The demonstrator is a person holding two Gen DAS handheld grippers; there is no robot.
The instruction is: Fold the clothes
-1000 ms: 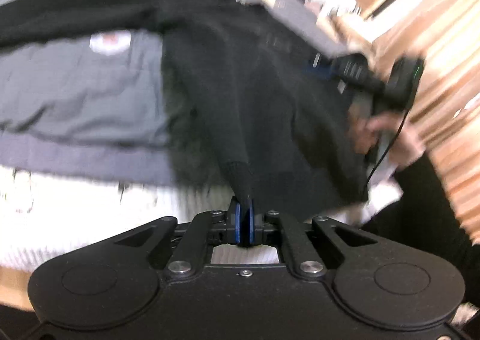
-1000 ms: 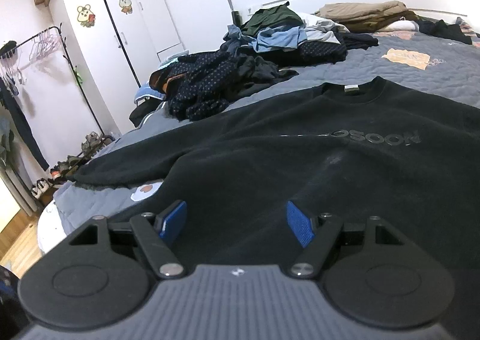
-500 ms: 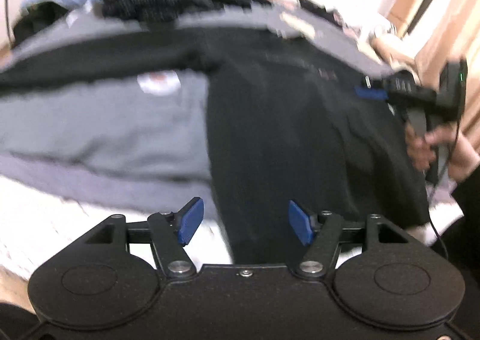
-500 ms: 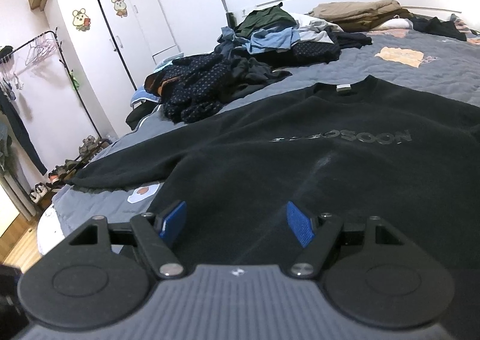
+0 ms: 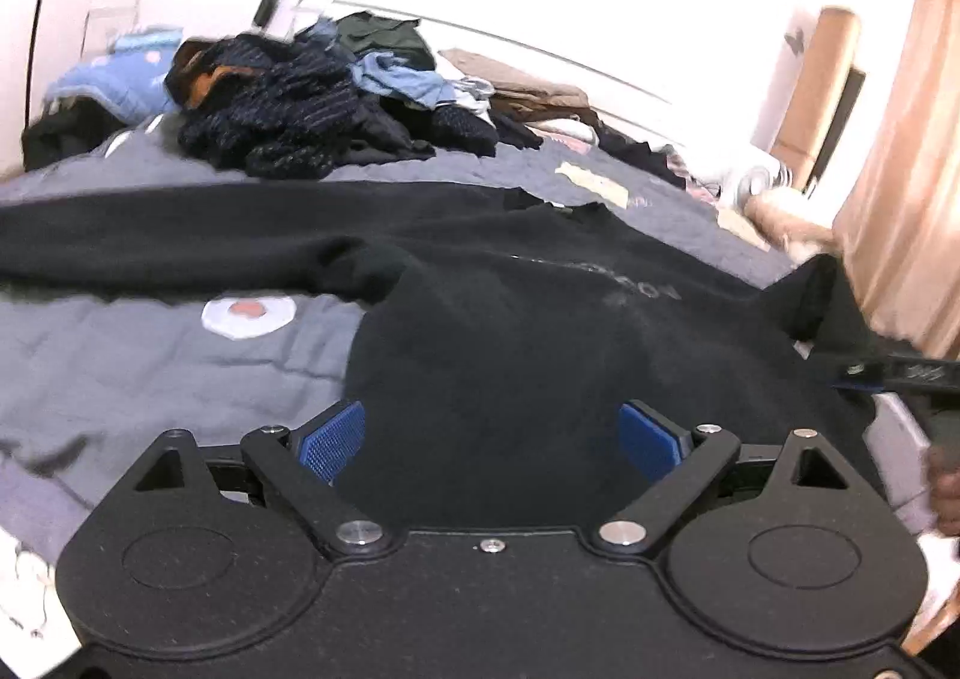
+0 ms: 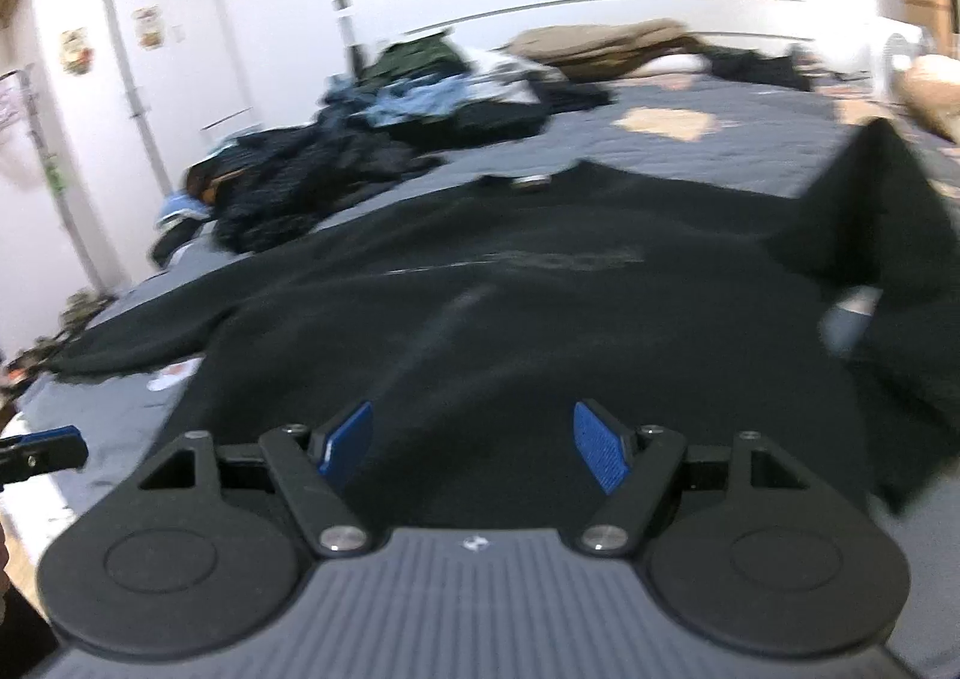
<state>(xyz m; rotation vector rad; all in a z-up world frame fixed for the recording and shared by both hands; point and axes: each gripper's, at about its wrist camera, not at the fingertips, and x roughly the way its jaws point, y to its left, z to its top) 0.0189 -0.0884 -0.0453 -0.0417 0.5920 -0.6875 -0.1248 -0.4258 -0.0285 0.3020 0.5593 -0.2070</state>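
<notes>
From the left wrist, the left gripper [image 5: 491, 442] has just been opening and its blue pads [image 5: 332, 441] now stand wide apart, pressing on nothing; the black sweatshirt [image 5: 516, 355] lies spread on the grey bedspread [image 5: 150, 361] just beyond them, its near hem hidden behind the gripper body. One sleeve stretches off to the left and its cuff is cut by the frame edge. The chest lettering is too faint to read. A heap of clothes [image 5: 312, 109] sits farther back, and at the right edge only a sliver of the other tool and part of a hand [image 5: 943, 490] show. From the right wrist, blurred throughout, the right gripper [image 6: 473, 450] hangs with its jaws wide and empty over the same sweatshirt [image 6: 540, 331], whose right side is bunched up; what the pale patch in that fold is cannot be told.
</notes>
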